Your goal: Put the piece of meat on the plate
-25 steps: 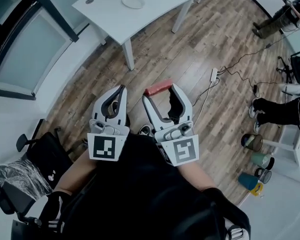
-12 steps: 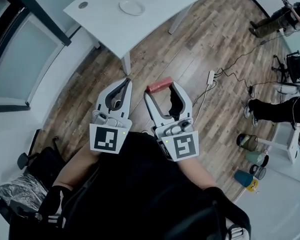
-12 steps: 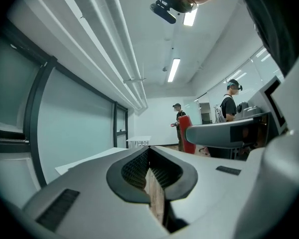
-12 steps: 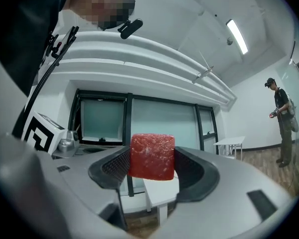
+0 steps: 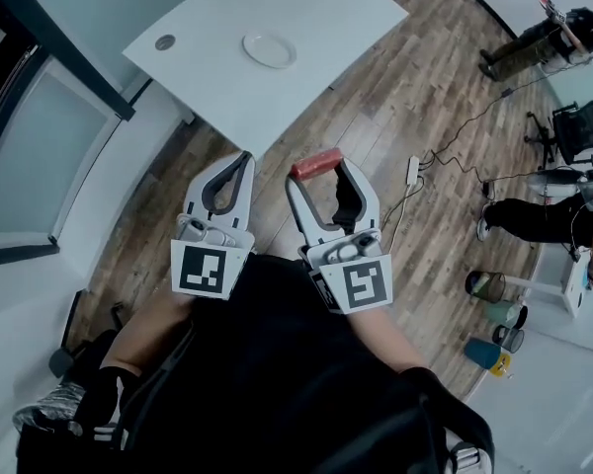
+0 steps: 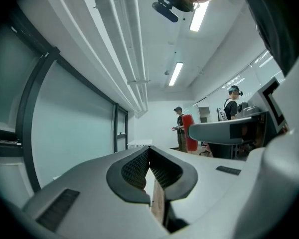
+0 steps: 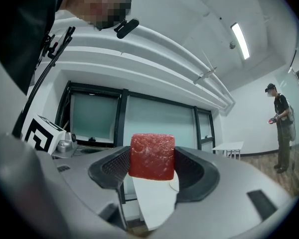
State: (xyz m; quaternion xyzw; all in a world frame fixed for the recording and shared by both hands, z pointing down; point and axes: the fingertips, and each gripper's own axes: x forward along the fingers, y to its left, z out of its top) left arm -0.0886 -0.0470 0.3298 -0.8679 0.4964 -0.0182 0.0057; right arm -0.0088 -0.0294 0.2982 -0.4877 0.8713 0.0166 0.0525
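A red piece of meat [image 5: 316,162] [image 7: 151,156] is clamped between the tips of my right gripper [image 5: 317,165] [image 7: 151,164], which is shut on it and held in the air over the wooden floor. A small white plate [image 5: 269,49] lies on the white table [image 5: 326,23] ahead; in the right gripper view the plate's edge [image 7: 176,181] peeks from under the meat. To the left of the right one, my left gripper [image 5: 231,164] [image 6: 148,169] is shut with nothing between its ribbed pads, its tips near the table's near corner.
A round grommet [image 5: 165,42] sits at the table's left end. A power strip [image 5: 412,171] and cables lie on the floor to the right. People [image 5: 539,215] and colored bins [image 5: 492,355] are at the far right. Glass partition walls [image 5: 40,156] run along the left.
The table and plate have drawn closer and lower in the head view as I walk toward them. Both grippers keep their hold and pose, the meat still in the right one.
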